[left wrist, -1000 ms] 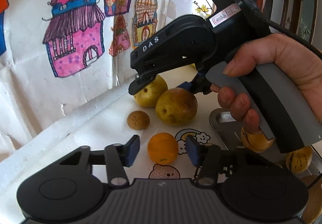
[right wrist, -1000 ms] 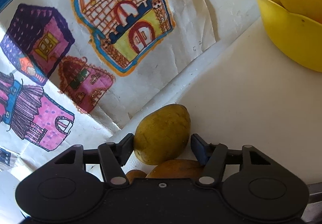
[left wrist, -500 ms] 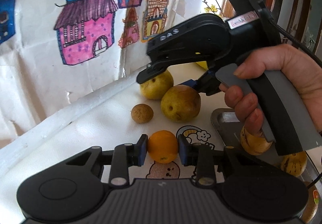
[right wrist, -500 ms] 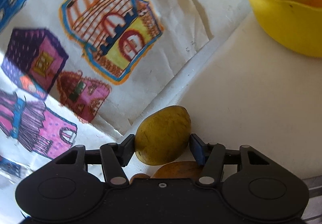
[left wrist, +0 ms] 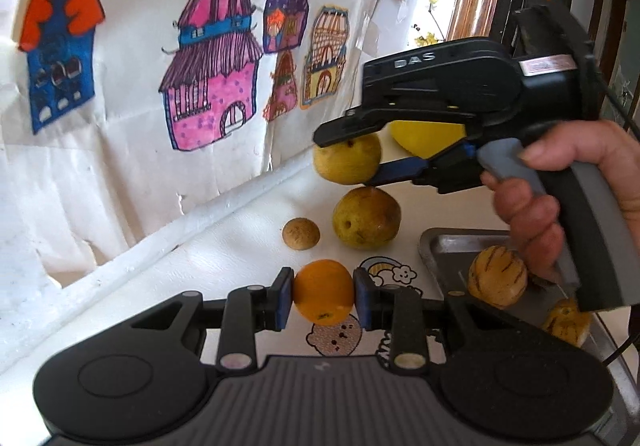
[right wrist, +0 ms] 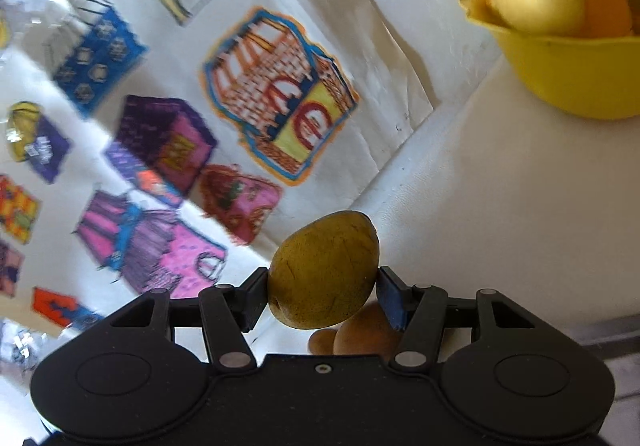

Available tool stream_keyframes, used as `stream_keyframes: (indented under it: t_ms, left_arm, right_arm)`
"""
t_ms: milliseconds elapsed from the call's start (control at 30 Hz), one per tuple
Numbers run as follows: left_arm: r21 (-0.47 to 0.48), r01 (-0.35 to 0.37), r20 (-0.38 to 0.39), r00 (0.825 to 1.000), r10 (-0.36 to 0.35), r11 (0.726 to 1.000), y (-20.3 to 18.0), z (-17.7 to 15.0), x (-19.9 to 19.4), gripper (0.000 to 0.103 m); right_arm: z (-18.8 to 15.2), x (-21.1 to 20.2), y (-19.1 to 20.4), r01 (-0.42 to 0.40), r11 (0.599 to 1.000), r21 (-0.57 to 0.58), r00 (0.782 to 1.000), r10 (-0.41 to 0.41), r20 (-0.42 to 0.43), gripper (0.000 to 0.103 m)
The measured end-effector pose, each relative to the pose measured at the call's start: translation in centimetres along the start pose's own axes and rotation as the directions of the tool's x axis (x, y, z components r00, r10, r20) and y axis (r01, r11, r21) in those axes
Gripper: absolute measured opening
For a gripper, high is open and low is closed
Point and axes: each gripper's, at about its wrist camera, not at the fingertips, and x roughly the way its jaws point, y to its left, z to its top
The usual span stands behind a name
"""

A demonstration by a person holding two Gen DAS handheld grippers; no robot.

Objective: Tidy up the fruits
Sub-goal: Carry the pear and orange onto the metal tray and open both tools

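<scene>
Low in the centre of the left wrist view, the left gripper (left wrist: 323, 298), whose jaws have just been closing, is clamped on a round orange (left wrist: 323, 292) with no clear long axis. In the right wrist view, lower centre, the right gripper (right wrist: 323, 293) pinches a yellow-green mango (right wrist: 323, 269) across its width, long axis tilted toward the upper right. A yellow bowl (right wrist: 576, 79) of fruit sits upper right.

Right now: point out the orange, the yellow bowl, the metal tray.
orange (left wrist: 323, 292): left wrist view, middle of its front.
yellow bowl (right wrist: 568, 73): right wrist view, outer wall.
metal tray (left wrist: 444, 246): left wrist view, bare near corner.
</scene>
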Motion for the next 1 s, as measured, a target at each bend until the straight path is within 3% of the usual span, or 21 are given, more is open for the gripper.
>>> stream_keyframes:
  t_ms: [467,800,1000]
  left_arm:
    - [0.054,0.038,0.05,0.998,-0.041,0.998,-4.5,-0.8,-5.0,0.035]
    - [0.116,0.091,0.053,0.994,-0.098,0.989,-8.9,-2.1,-8.7,0.035]
    - [0.111,0.137,0.03,0.99,-0.141,0.984,-11.1,-4.4,-10.0,0.035]
  right_arm:
    - [-3.5,-12.5,0.9,-0.005,0.999,-0.053,0.996,0.01,0.089,0.06]
    - [-7.9,-21.1,-1.0,0.025,0.997,-0.076,0.99,-0.014,0.14,0.06]
    - [-11.3,-24.2,-3.4,0.05,0.996,-0.07,0.986,-0.038,0.16,0.06]
